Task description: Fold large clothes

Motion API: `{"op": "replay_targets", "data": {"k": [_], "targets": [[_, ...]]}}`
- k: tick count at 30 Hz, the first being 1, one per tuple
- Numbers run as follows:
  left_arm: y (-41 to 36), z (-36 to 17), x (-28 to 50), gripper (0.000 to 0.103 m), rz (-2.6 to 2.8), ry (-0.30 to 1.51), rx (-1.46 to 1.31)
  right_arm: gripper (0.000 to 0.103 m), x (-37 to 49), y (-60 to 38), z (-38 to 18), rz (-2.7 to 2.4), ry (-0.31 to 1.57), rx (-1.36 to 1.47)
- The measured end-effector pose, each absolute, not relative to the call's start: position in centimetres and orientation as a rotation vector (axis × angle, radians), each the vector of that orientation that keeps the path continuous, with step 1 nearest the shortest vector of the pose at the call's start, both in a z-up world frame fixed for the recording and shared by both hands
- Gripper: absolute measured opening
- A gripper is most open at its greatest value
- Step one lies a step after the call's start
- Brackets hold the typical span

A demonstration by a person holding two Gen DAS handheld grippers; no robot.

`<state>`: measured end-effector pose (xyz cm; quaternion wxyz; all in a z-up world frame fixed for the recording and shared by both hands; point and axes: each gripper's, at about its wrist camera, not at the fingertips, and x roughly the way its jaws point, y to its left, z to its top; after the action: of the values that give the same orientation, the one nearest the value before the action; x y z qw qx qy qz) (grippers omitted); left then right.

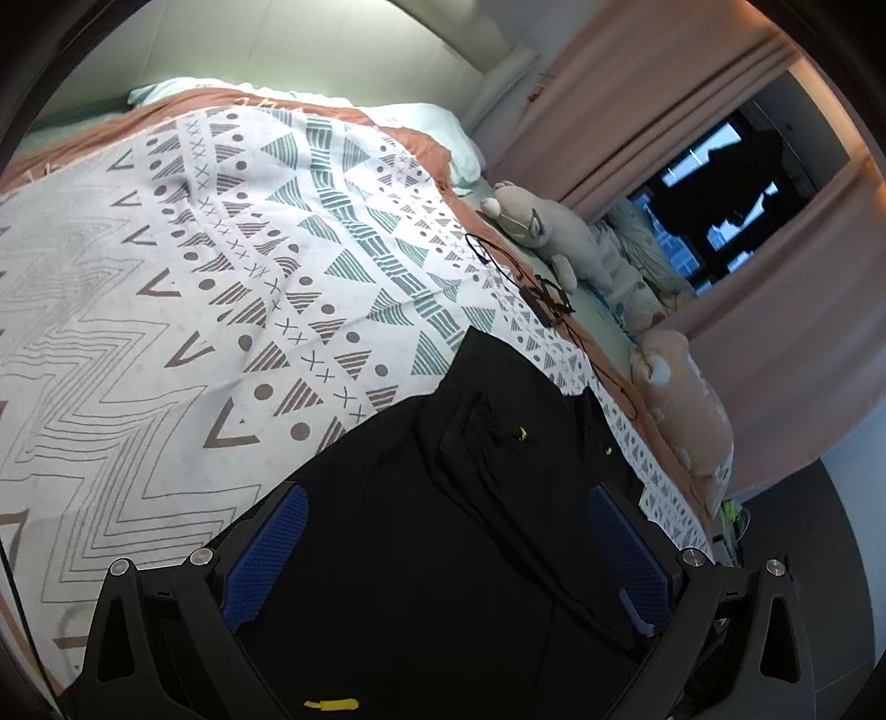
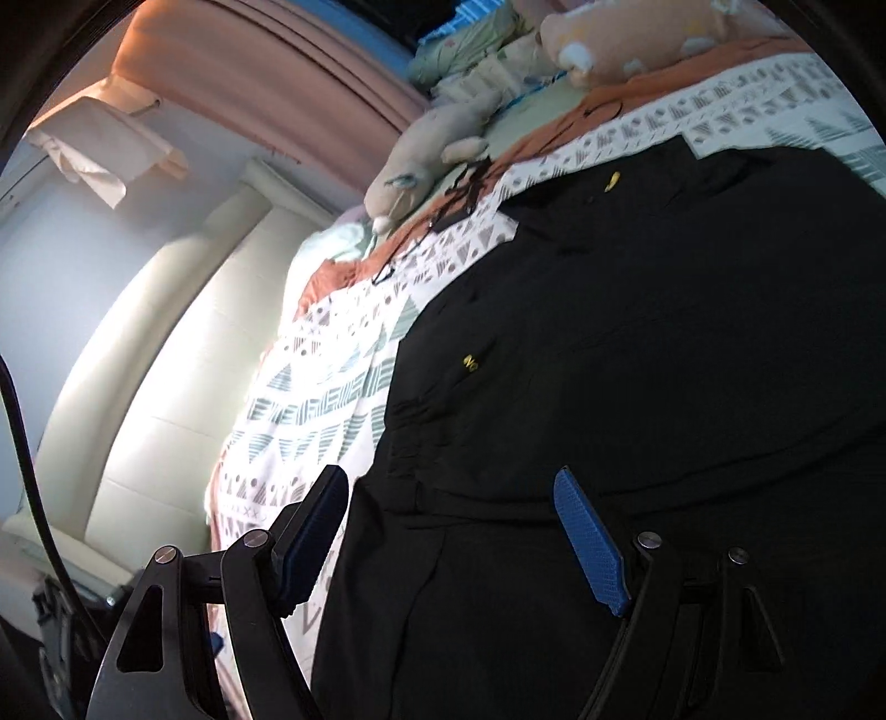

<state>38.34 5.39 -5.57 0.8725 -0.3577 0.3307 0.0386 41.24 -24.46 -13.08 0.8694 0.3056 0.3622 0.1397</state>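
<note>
Bedroom interior. A bed (image 1: 83, 343) under a white geometric-patterned blanket (image 1: 232, 266) fills the near and left field; a pale padded headboard (image 1: 310, 50) rises at the far end. Right: pink curtains (image 1: 653, 94) frame a dark window (image 1: 731, 188), with plush toys (image 1: 554, 232) along the bed's edge.

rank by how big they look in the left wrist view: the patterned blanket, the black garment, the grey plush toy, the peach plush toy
1. patterned blanket
2. black garment, enlarged by nearness to the camera
3-4. grey plush toy and peach plush toy: look alike, not ranked
</note>
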Motion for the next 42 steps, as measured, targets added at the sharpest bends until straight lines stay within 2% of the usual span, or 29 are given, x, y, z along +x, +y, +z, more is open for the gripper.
{"op": "replay_targets", "data": {"k": [7,11,16,17,34,42], "targets": [[5.8,-3.8,32.8,0.101,0.037,0.662,-0.624,0.079,36.1,-26.2,-11.8,0.234,0.731,0.583],[6.8,-3.1,29.6,0.102,0.047,0.647,-0.601,0.092,32.7,-27.5,-11.9,0.203,0.719,0.596],[8.0,-3.1,26.1,0.102,0.039,0.67,-0.61,0.098,29.0,-28.7,-11.5,0.179,0.708,0.621],[8.3,-3.1,25.4,0.102,0.036,0.676,-0.616,0.103,28.2,-29.0,-11.3,0.177,0.698,0.626],[10.6,-2.4,15.4,0.102,-0.003,0.637,-0.602,0.103,13.7,-35.8,-10.0,0.027,0.598,0.662],[12.2,-4.7,12.8,0.102,-0.008,0.666,-0.655,0.103,7.2,-41.5,-11.4,-0.079,0.577,0.737]]}}
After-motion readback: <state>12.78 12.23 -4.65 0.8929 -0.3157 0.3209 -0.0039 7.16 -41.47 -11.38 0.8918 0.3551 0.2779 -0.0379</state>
